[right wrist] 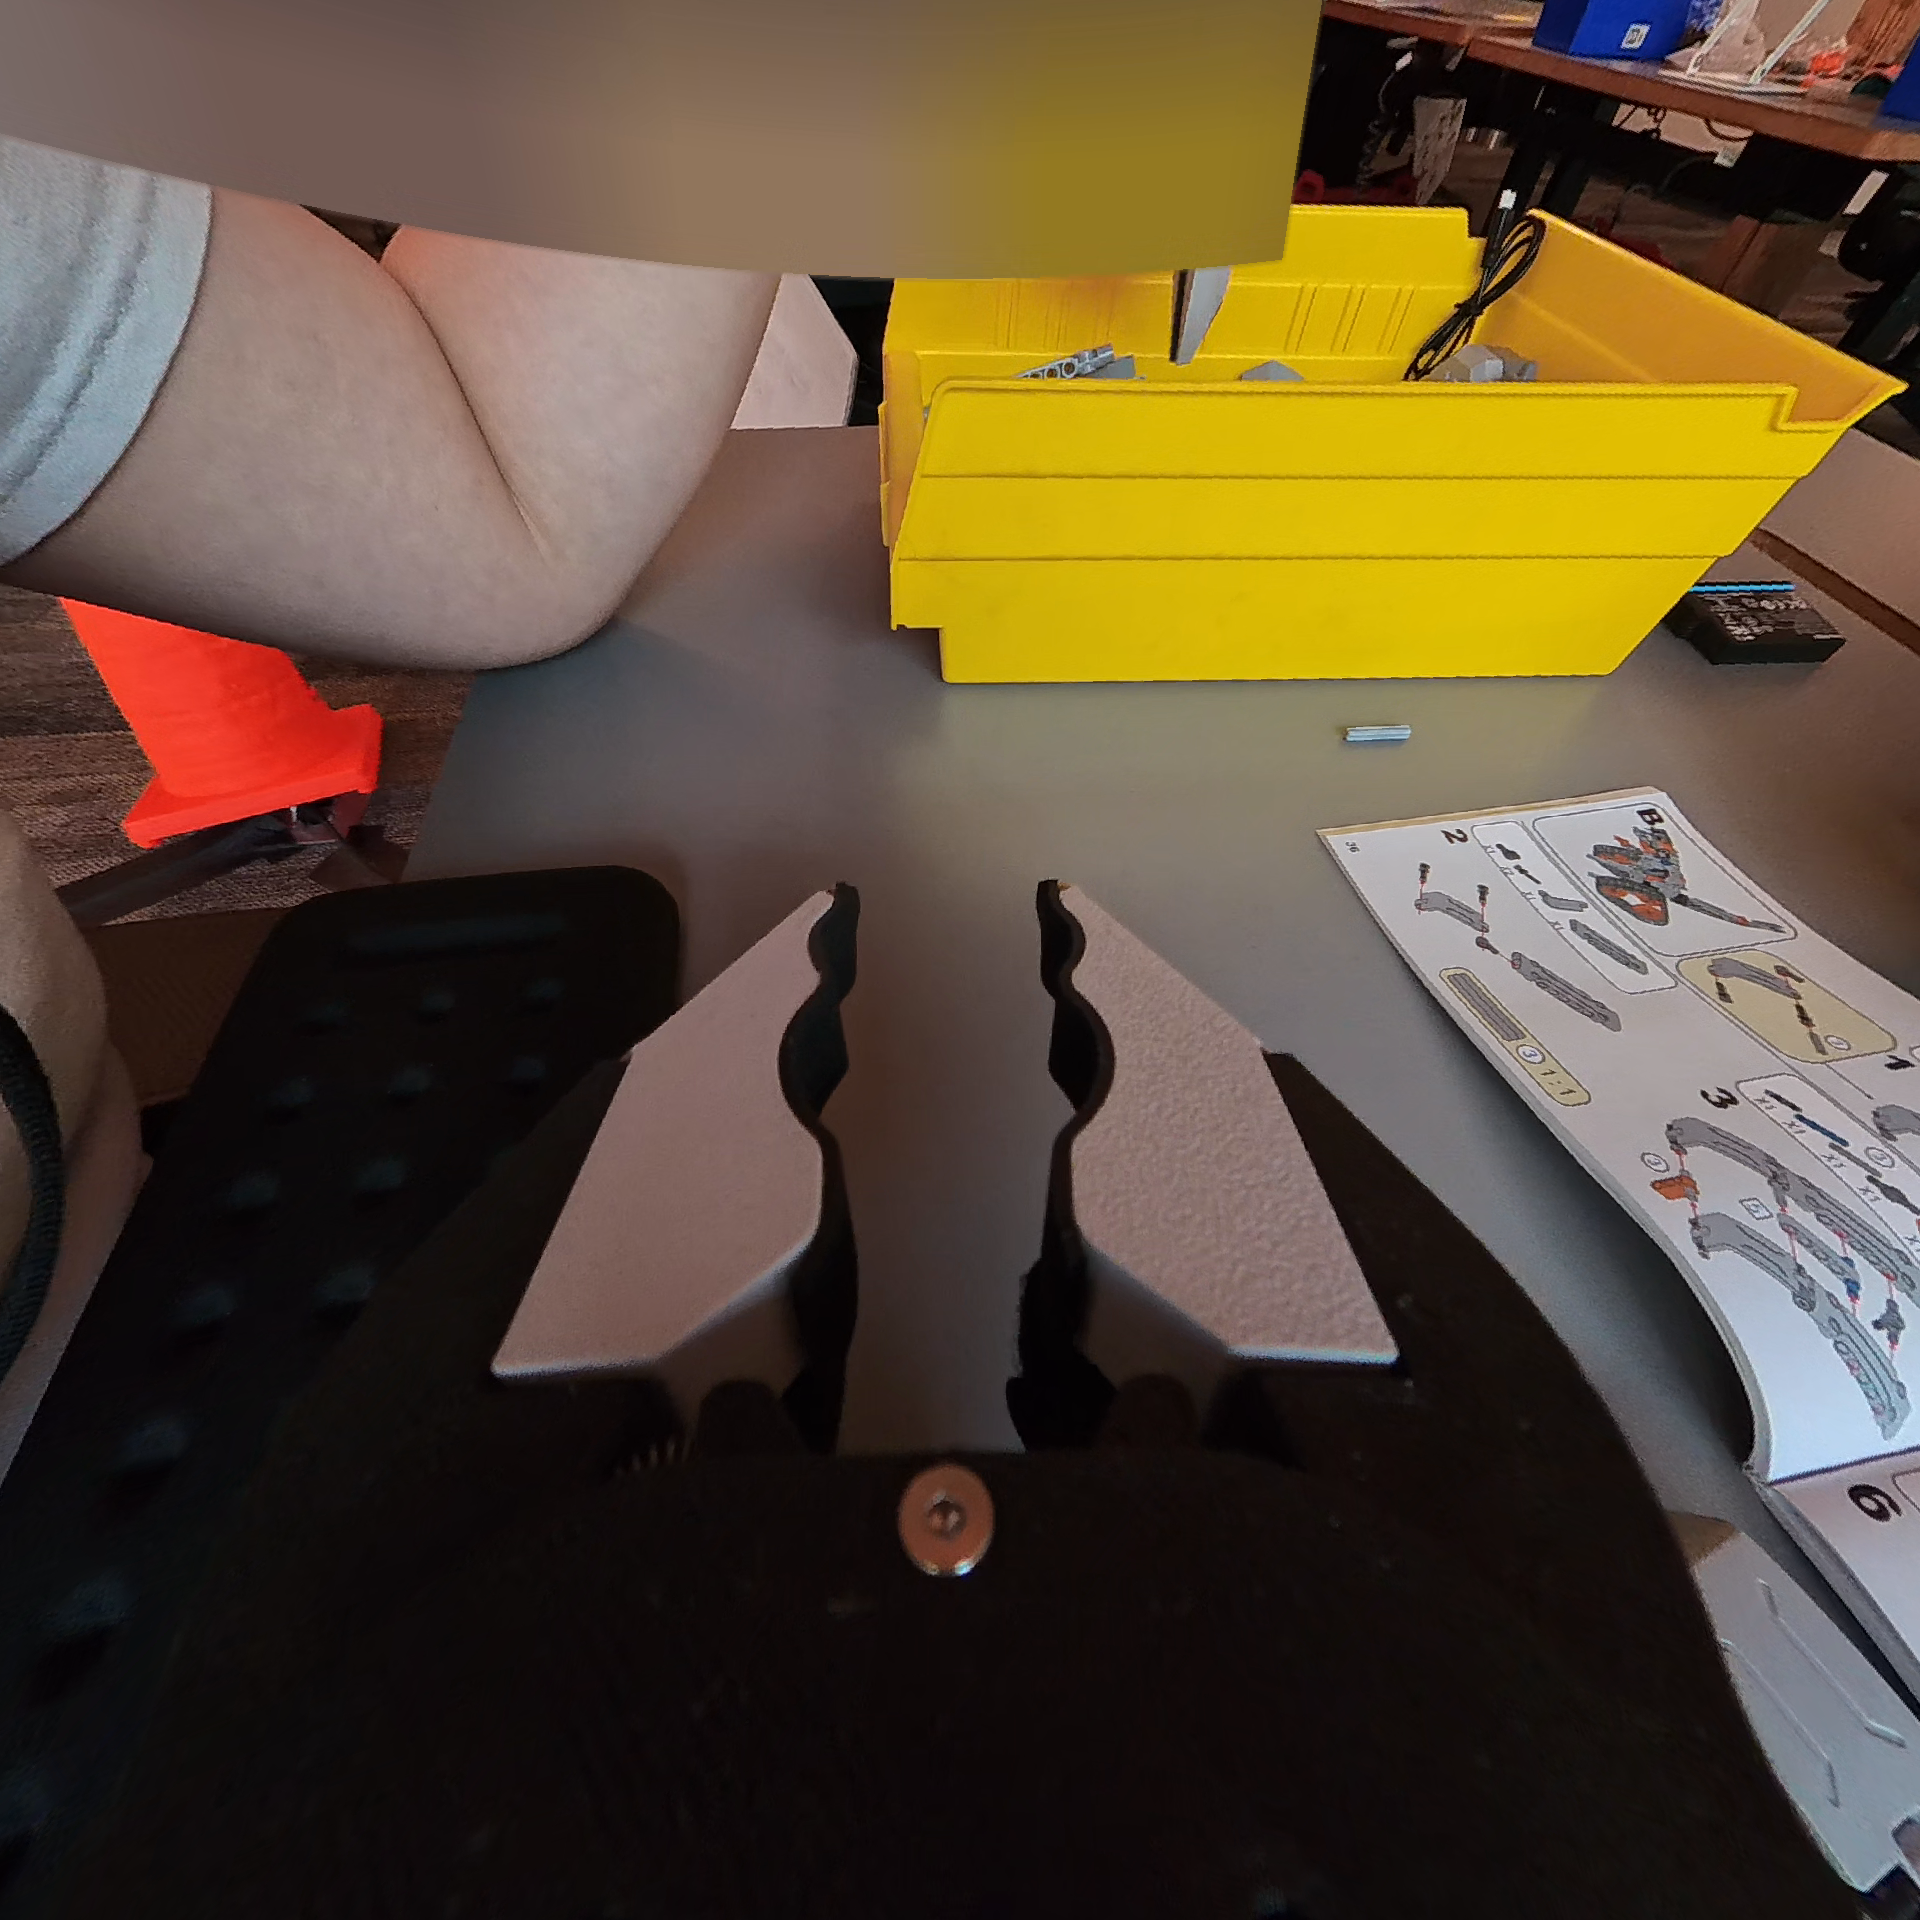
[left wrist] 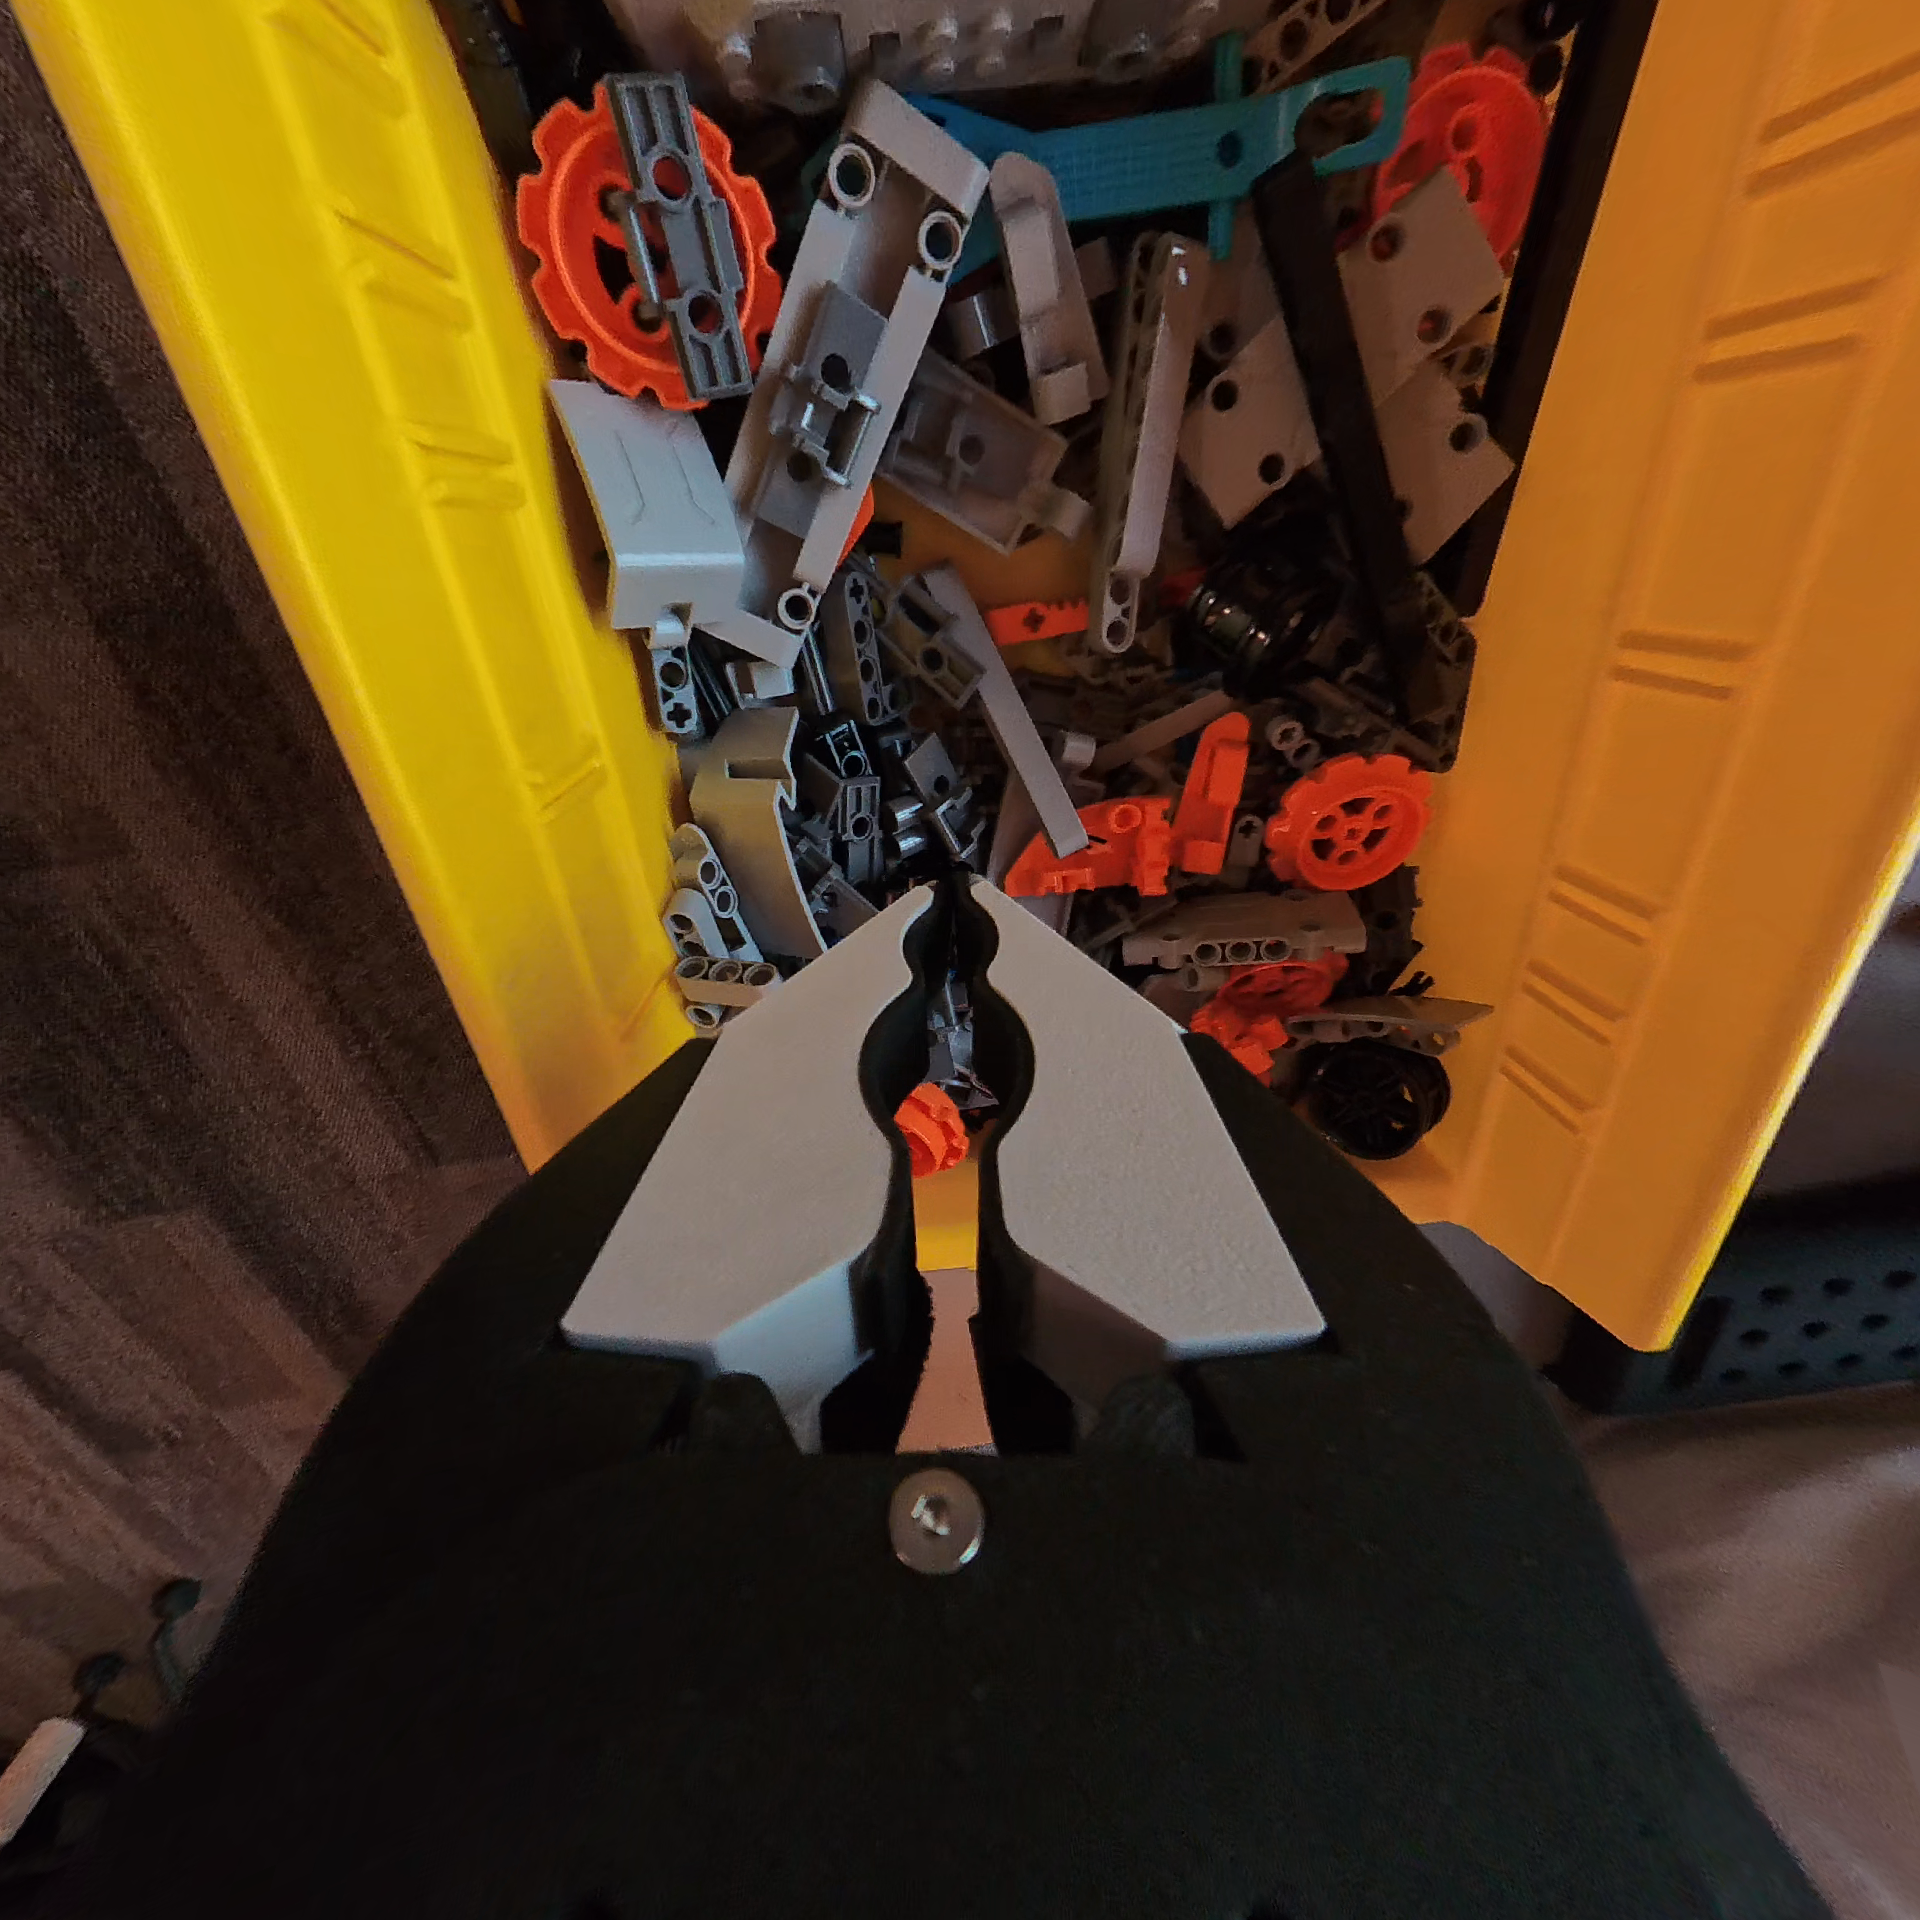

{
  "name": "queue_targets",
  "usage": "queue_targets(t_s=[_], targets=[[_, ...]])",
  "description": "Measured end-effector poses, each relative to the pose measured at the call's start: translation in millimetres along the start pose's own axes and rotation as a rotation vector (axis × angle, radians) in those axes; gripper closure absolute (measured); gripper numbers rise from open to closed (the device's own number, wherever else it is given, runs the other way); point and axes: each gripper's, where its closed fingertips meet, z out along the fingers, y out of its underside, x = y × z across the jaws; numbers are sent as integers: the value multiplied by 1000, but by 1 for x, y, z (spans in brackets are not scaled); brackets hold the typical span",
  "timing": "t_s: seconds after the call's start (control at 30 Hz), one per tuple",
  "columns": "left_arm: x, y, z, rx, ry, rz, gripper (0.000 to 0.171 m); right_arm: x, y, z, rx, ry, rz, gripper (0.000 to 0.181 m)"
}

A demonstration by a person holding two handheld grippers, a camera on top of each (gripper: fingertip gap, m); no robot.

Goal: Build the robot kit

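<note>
A: What is hard to make out over the yellow bin (left wrist: 343, 436)?

B: The left hand-held gripper (left wrist: 954, 891) hangs above the heap with its tips pinched together, clenched on a thin dark piece (left wrist: 943, 831) too small to identify. Its body hides the bin's near end, and the far end is cut off.

A: How many orange gears?

B: Two clear ones, a large orange gear (left wrist: 613, 260) under a grey plate at far left and a small orange gear (left wrist: 1349, 829) at right. Others are half buried.

A: And the right one?

B: The right hand-held gripper (right wrist: 948, 902) is released, empty, over the grey worktop (right wrist: 1039, 779). One small grey pin (right wrist: 1377, 734) lies before the bin. The instruction booklet (right wrist: 1662, 1091) is cut off at right; a blur hides the person above a bare arm (right wrist: 395, 436)
</note>
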Motion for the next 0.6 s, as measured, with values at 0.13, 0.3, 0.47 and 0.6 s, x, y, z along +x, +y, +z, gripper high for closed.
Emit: queue_targets(t_s=[0.13, 0.3, 0.47, 0.6], targets=[[-6, 6, 7, -50, -24, -24, 161, 1, -1, -1, 2, 2, 1, 147], [-12, 25, 19, -166, -13, -65, 148, 1, 0, -1, -5, 4, -4, 147], [-6, 12, 21, -131, 12, -33, 159, 1, 1, -2, -7, 5, -15, 147], [-4, -9, 21, -57, -5, 33, 164, -1, 3, 2, -10, -16, 18, 147]])
